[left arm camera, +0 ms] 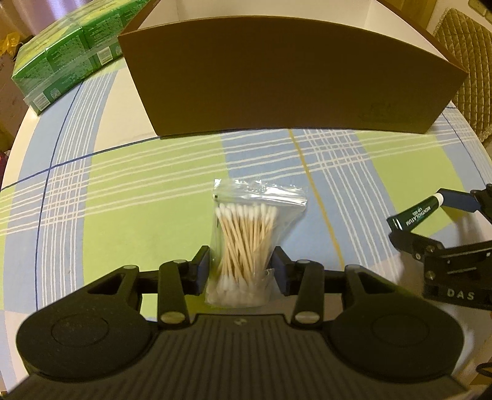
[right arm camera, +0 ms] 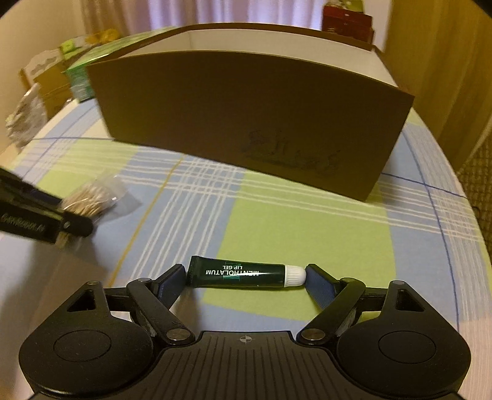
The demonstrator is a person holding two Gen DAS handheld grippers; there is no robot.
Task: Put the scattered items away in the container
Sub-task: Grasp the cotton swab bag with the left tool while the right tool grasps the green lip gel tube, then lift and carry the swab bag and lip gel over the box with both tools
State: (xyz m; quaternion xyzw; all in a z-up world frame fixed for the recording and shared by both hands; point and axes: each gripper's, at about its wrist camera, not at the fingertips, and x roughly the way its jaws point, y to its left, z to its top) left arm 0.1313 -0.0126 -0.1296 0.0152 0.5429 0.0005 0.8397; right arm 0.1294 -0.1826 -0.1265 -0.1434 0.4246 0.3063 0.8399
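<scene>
The left tool [left arm camera: 241,270] is clamping a clear bag of cotton swabs [left arm camera: 246,243], its two pads pressing the bag's sides. The right tool [right arm camera: 246,278] is gripping a dark green lip gel tube [right arm camera: 243,274] lengthwise, one pad against the flat end and the other against the white cap. Both items are sitting low over the desk [left arm camera: 123,184], in front of the brown cardboard box [left arm camera: 292,77]. The box's near wall is standing tall ahead of both tools; its open top with white inner walls is showing above that edge. A clear stretch of green, blue and white checked tablecloth [right arm camera: 276,215] is lying between the tools and the box. Green cartons [left arm camera: 61,58] are sitting at the desk's far left corner, beside the box. Pale curtains [right arm camera: 215,12] are hanging behind.
</scene>
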